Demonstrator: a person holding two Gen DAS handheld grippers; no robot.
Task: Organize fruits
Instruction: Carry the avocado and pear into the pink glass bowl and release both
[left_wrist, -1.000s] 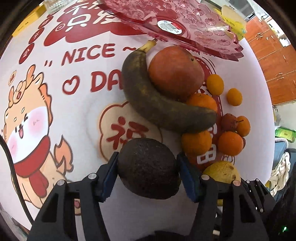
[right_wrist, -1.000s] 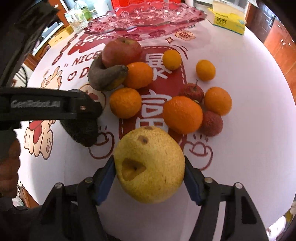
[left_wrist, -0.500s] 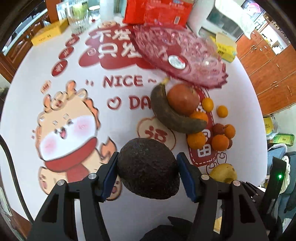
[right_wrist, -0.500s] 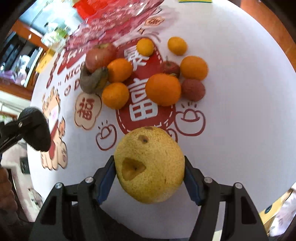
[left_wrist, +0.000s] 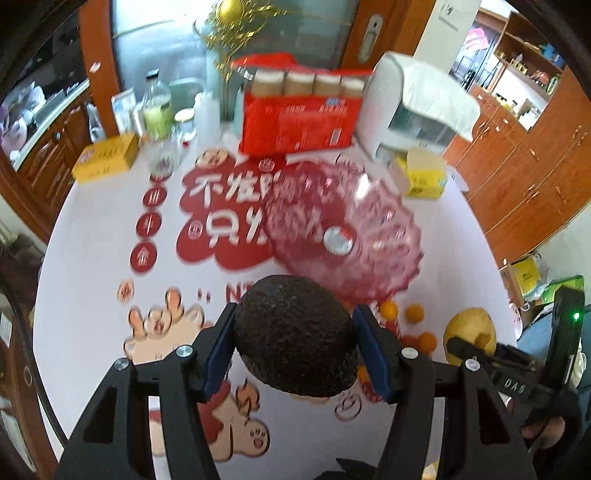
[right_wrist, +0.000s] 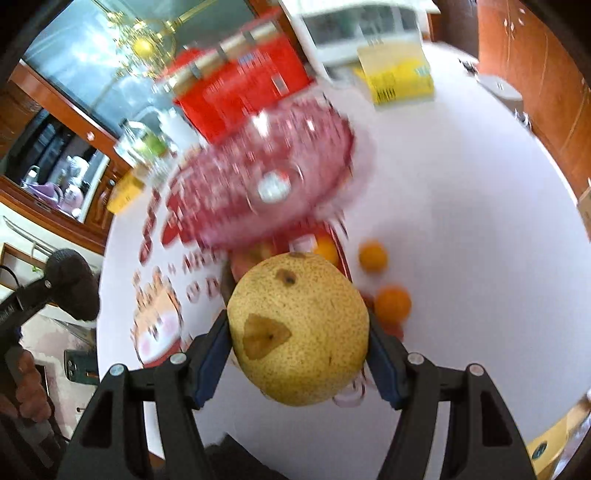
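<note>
My left gripper is shut on a dark, rough avocado, held high above the table. My right gripper is shut on a yellow speckled pear with a brown bruise. In the left wrist view the pear and the right gripper show at the right edge. In the right wrist view the avocado shows at the far left. A pink cut-glass fruit plate lies beyond both fruits. Small oranges lie on the cloth below, partly hidden by the held fruits.
A white tablecloth with red characters and a cartoon covers the table. At its far edge stand a red carton, yellow boxes, bottles and glasses and a white appliance. Wooden cabinets lie to the right.
Both grippers have risen with their fruits still held, and both views have tilted up to take in the far table edge and the room. The fruit pile has dropped low in both views.
</note>
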